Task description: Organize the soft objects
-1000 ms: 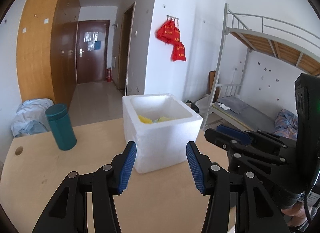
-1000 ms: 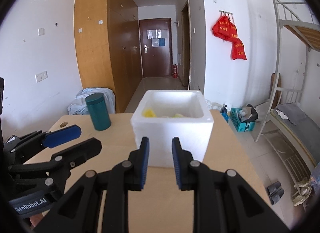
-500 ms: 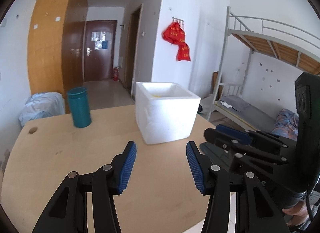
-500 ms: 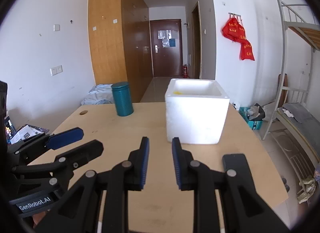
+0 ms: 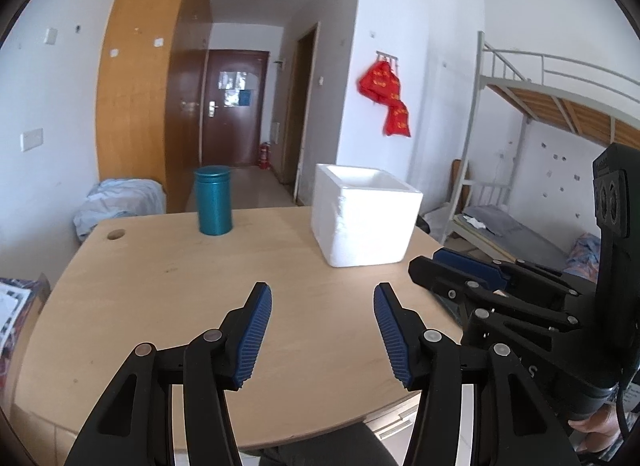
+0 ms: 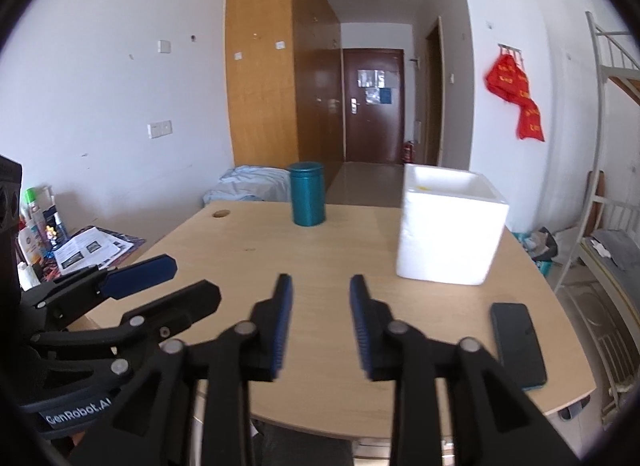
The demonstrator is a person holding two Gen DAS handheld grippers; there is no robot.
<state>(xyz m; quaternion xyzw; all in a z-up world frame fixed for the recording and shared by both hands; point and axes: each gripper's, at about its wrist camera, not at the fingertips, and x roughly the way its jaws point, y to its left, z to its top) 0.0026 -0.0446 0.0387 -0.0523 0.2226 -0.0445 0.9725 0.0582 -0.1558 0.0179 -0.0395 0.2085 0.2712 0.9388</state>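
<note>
A white foam box (image 5: pixel 364 215) stands on the far right part of the wooden table (image 5: pixel 160 290); it also shows in the right wrist view (image 6: pixel 448 229), where a sliver of something yellow peeks over its rim. Its contents are otherwise hidden. My left gripper (image 5: pixel 322 306) is open and empty, held low over the table's near edge, well short of the box. My right gripper (image 6: pixel 318 302) is open and empty, to the right of the left one and also back from the box. Each gripper shows from the side in the other's view.
A teal canister (image 5: pixel 213 199) stands at the table's far left, near a round cable hole (image 5: pixel 116 234). A black phone (image 6: pixel 518 344) lies near the right table edge. Papers and bottles (image 6: pixel 60 242) sit left of the table. A bunk bed (image 5: pixel 540 153) stands on the right.
Both grippers have pulled back and down from the foam box to the table's near edge, so the box now looks farther off. The right gripper's jaws have opened wider.
</note>
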